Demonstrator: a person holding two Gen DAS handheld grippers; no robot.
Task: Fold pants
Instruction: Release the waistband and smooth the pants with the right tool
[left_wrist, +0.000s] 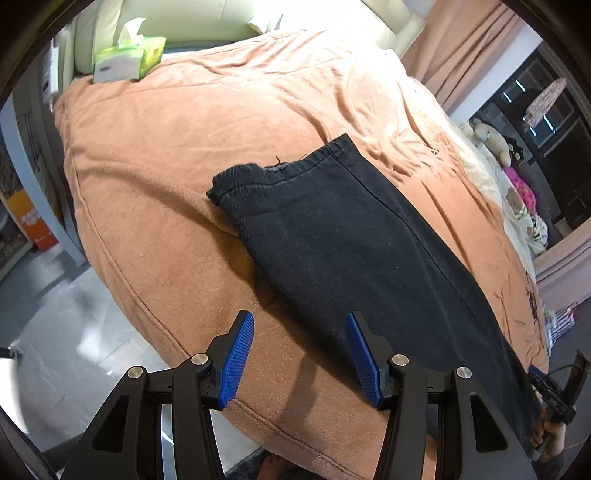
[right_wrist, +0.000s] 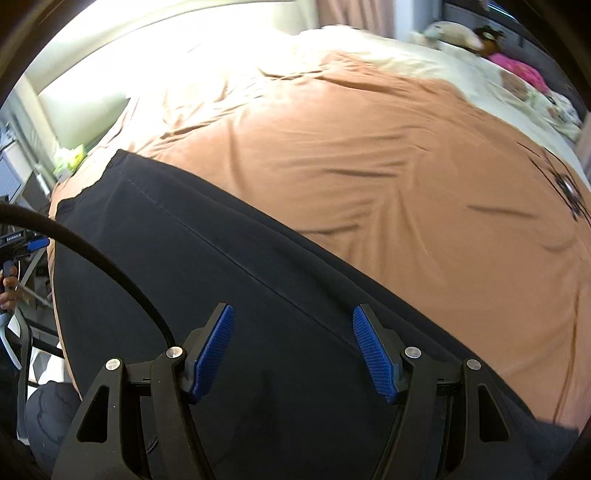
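Black pants (left_wrist: 343, 236) lie folded lengthwise on the orange bedspread (left_wrist: 177, 147); both grippers' jaws apart, empty.

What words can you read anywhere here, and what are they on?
None can be read for sure.
Tissue pack: print too small.
Orange box: white print too blurred.
Label on the left gripper: too small.
Dark print on the blanket: a drawing, no words.
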